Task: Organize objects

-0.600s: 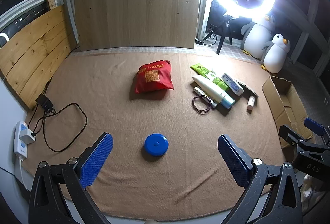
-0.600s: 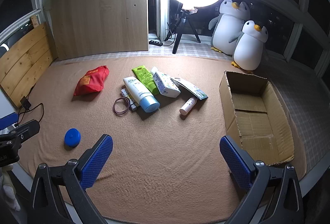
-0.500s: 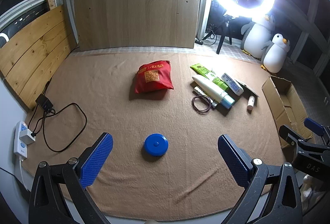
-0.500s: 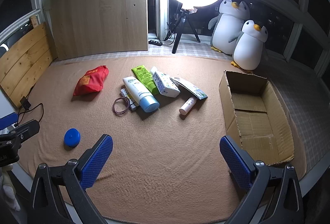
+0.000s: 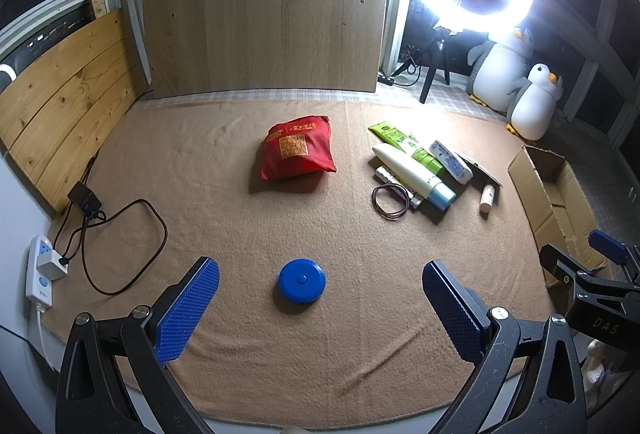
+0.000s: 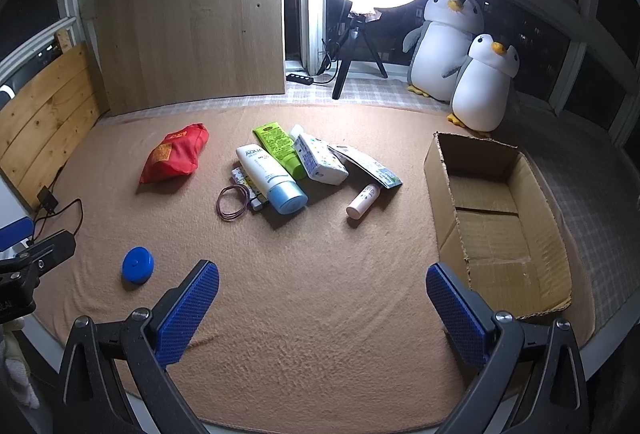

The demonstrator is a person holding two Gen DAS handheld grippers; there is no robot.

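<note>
Two hand-held tools hover over a tan blanket, both with blue-padded jaws spread wide and holding nothing. The left tool (image 5: 320,308) points at a blue round case (image 5: 301,280) lying flat just ahead of it. It looks hard, light and smooth, best pinched across its rim. Farther off lie a soft red pouch (image 5: 298,152), which would give under pressure, and a heap of squeezable tubes (image 6: 276,178). Before the right tool (image 6: 323,310), to its right, an open cardboard box (image 6: 444,190) stands empty.
</note>
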